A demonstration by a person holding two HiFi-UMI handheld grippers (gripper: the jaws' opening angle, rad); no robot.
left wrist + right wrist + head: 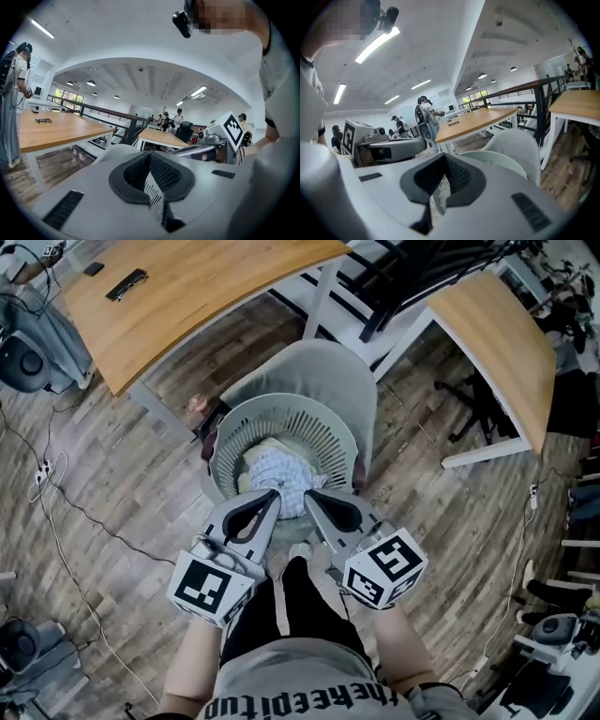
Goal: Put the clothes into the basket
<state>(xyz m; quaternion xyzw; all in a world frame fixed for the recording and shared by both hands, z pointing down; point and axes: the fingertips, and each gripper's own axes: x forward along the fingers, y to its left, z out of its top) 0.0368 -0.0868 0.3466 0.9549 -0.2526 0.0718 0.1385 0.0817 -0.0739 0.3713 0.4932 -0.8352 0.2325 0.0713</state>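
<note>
1. Pale-green plastic: a slatted basket [330, 432] on a grey chair [314, 371], in the middle of the head view.
2. Inside it, toward 6 o'clock of the bowl: the clothes [281, 472], a blue-and-white checked piece beside a cream one, all below the rim.
3. Just over the rim at 6 o'clock: the left gripper [275, 494], jaws pressed together, with nothing between the pads.
4. Close at its 3 o'clock: the right gripper [308, 494], likewise closed tight and empty, tip near the other's tip.
5. Judged done or nearly so, with every visible garment in the basket and none in sight on the wooden floor [141, 493] or on the tabletop [187, 287] at 11 o'clock.
6. Probably left: only to draw both grippers back, or to fetch any garment lying out of view.
</note>
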